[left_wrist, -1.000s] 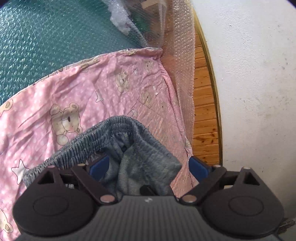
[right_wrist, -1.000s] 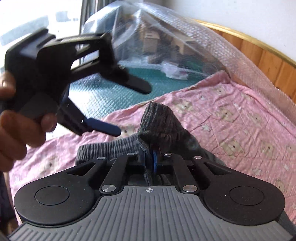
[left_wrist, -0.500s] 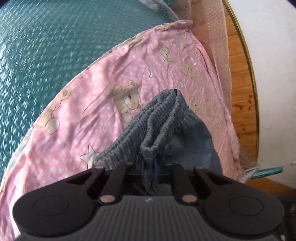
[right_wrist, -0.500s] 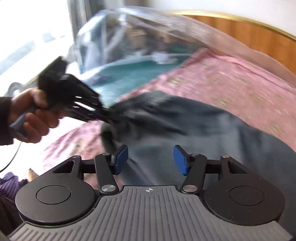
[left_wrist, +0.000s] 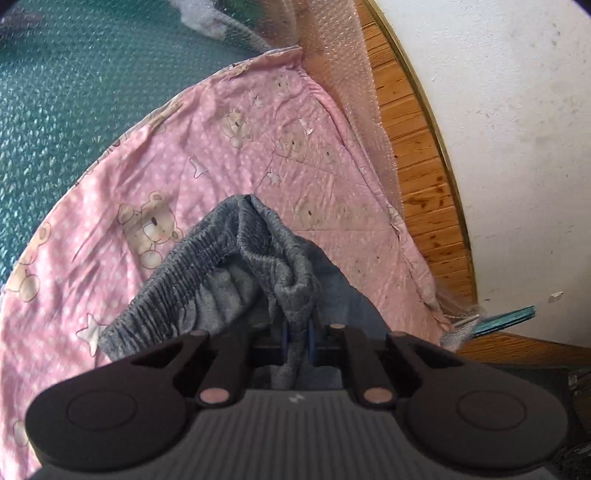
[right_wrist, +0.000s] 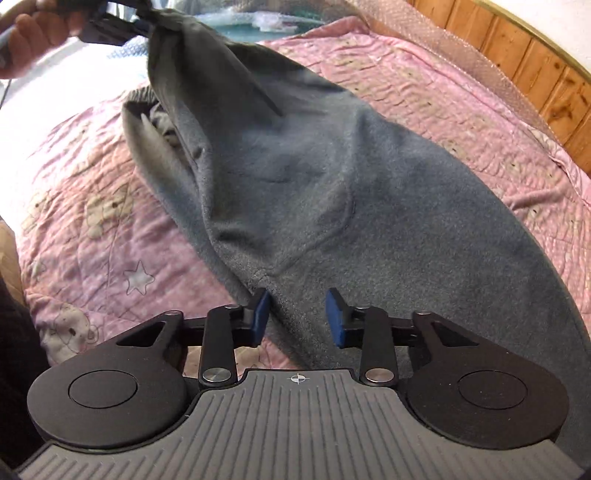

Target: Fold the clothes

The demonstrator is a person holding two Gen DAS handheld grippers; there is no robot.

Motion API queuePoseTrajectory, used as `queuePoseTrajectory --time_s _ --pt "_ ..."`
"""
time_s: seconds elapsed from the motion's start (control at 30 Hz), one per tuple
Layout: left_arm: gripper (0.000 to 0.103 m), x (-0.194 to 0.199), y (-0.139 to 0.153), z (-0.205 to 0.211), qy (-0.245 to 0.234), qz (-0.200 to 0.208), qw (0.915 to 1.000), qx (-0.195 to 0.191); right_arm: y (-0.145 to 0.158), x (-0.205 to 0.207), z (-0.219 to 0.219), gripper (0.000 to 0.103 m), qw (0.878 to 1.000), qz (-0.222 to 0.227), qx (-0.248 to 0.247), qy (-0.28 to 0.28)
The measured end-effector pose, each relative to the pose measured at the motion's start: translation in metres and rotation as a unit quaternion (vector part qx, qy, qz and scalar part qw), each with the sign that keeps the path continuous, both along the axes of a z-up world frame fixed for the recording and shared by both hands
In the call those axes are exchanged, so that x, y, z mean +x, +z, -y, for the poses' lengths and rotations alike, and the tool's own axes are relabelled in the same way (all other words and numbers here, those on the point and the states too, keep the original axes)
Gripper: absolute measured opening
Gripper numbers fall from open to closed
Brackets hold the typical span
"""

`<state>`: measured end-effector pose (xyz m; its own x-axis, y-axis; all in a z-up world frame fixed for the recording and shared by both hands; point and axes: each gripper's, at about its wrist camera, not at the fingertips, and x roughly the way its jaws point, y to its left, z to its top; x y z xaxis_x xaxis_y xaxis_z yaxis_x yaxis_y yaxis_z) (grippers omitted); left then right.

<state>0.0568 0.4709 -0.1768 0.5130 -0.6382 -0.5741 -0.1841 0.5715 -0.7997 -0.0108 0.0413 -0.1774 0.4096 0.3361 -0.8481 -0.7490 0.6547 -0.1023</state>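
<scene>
- We are pinching the gathered waistband of the grey trousers [left_wrist: 258,266] in our left gripper [left_wrist: 297,334]; its jaws are closed tight on a fold of the cloth, lifting that end above the bed.
- Our right gripper [right_wrist: 297,317] is hovering low over the trousers' leg part, its jaws part-way apart after having just been closing, blue pads [right_wrist: 336,317] on either side of the fabric; we cannot tell if they are pressing it.
- The trousers are stretching across the pink bear-print bedsheet [right_wrist: 92,229], from our left hand [right_wrist: 33,33] down toward the right gripper.
- A wooden headboard [right_wrist: 546,74] is bordering the bed.
</scene>
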Motion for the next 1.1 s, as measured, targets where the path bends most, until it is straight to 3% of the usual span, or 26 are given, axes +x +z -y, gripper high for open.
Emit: queuePoseTrajectory --time_s 0.17,0.27,0.37,0.47,0.53,0.57,0.6,0.67,0.77,0.87,0.97,1.07,1.1 --pt "0.009 -0.004 -0.051 -0.016 -0.024 -0.102 0.9942 0.026 -0.009 0.003 0.016 0.005 0.999 -0.033 0.0 -0.021" --pt "0.009 -0.005 -0.07 -0.012 -0.043 -0.126 0.9893 0.059 -0.011 0.002 0.024 0.001 0.999 -0.046 0.0 -0.021" --pt "0.011 -0.008 -0.065 -0.002 -0.069 -0.11 0.9863 0.101 -0.01 0.008 0.036 0.001 0.997 -0.069 -0.005 -0.022" --pt "0.019 -0.011 -0.054 0.003 -0.085 -0.095 0.984 0.124 0.003 0.018 0.05 0.011 0.993 -0.113 0.018 -0.025" --pt "0.035 -0.015 -0.041 -0.002 -0.09 -0.085 0.9841 0.128 0.028 0.03 0.061 0.018 0.989 -0.128 0.063 -0.032" --pt "0.047 -0.017 -0.032 -0.007 -0.088 -0.077 0.9843 0.132 0.042 0.039 0.065 0.025 0.989 -0.119 0.082 -0.037" --pt "0.051 -0.02 -0.024 -0.012 -0.087 -0.07 0.9845 0.136 0.056 0.048 0.069 0.038 0.989 -0.106 0.099 -0.043" --pt "0.052 -0.021 -0.005 -0.027 -0.07 -0.054 0.9859 0.142 0.079 0.068 0.075 0.051 0.988 -0.077 0.126 -0.053" --pt "0.053 -0.007 0.025 -0.044 -0.015 -0.015 0.9894 0.143 0.093 0.117 0.076 0.055 0.989 -0.028 0.125 -0.076" --pt "0.053 0.03 0.038 -0.022 -0.032 0.024 0.9882 0.148 0.083 0.172 0.076 0.058 0.988 -0.007 0.112 -0.106" --pt "0.052 0.059 0.018 0.017 -0.081 0.018 0.9799 0.181 0.059 0.221 0.077 0.057 0.985 -0.027 0.103 -0.137" --pt "0.043 0.069 -0.021 0.043 -0.109 -0.015 0.9675 0.227 0.032 0.242 0.079 0.055 0.977 -0.144 0.112 -0.11" --pt "0.042 0.065 -0.026 0.042 -0.103 -0.012 0.9676 0.23 0.024 0.241 0.078 0.051 0.972 -0.188 0.109 -0.084"
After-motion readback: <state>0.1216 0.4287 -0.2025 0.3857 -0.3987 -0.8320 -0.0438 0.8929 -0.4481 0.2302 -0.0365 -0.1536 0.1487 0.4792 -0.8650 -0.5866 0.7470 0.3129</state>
